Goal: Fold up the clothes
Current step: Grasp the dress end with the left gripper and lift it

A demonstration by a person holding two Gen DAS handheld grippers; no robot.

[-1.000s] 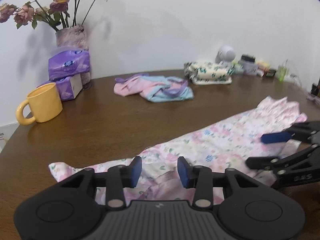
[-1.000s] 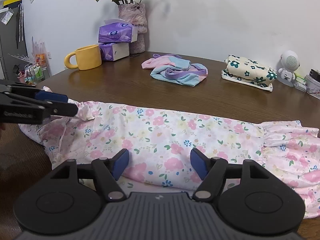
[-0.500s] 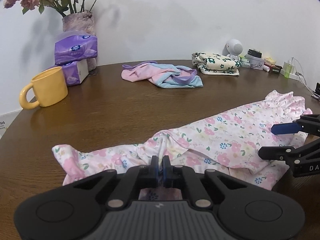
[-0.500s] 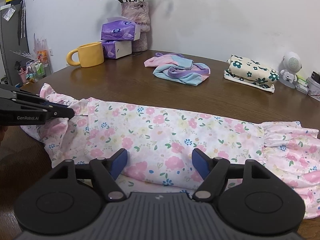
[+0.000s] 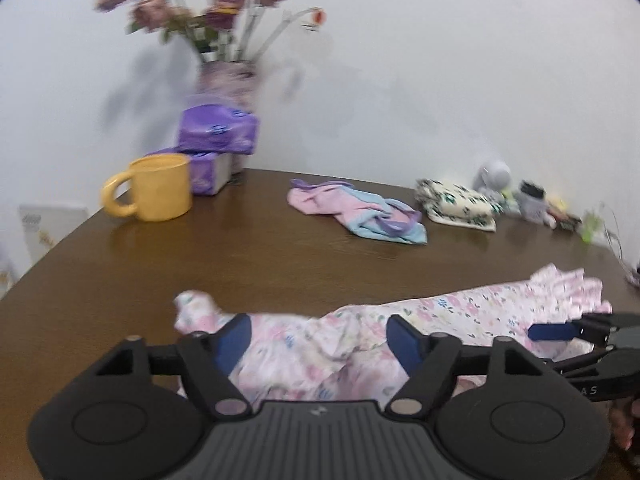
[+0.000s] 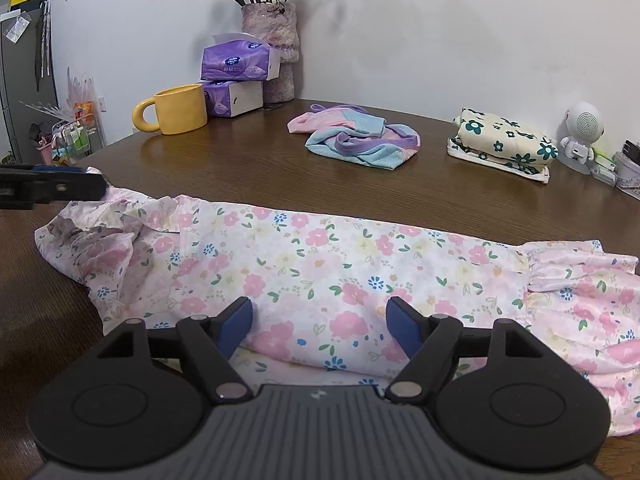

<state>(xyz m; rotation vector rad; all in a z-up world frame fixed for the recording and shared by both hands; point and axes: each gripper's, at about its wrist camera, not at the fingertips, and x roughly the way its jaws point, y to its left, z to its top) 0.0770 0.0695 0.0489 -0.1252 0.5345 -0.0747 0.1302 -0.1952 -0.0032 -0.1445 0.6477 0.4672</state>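
Observation:
A long pink floral garment [image 6: 320, 248] lies flat across the brown table [image 6: 240, 168], with a ruffled hem at the right and a bunched end at the left. My right gripper [image 6: 320, 324] stands open low over its near edge, and the cloth runs under both blue pads without being pinched. My left gripper [image 5: 320, 340] hovers at the bunched left end [image 5: 304, 344]. Its jaws are opening, the cloth lies loose below them, and the pads do not press it. Each gripper appears in the other's view: the left [image 6: 52, 188], the right [image 5: 560, 344].
At the back left stand a yellow mug [image 6: 176, 110], two purple tissue packs [image 6: 236, 76] and a vase of flowers [image 6: 276, 52]. A crumpled pink and blue garment [image 6: 356, 136] and a folded cream floral cloth [image 6: 504, 144] lie further back. A white speaker figure [image 6: 580, 132] stands at the right.
My left gripper shut on the cloth's left end, then opened wide and let it go while shifting and rolling. The left end now lies more bunched. The right gripper stayed still.

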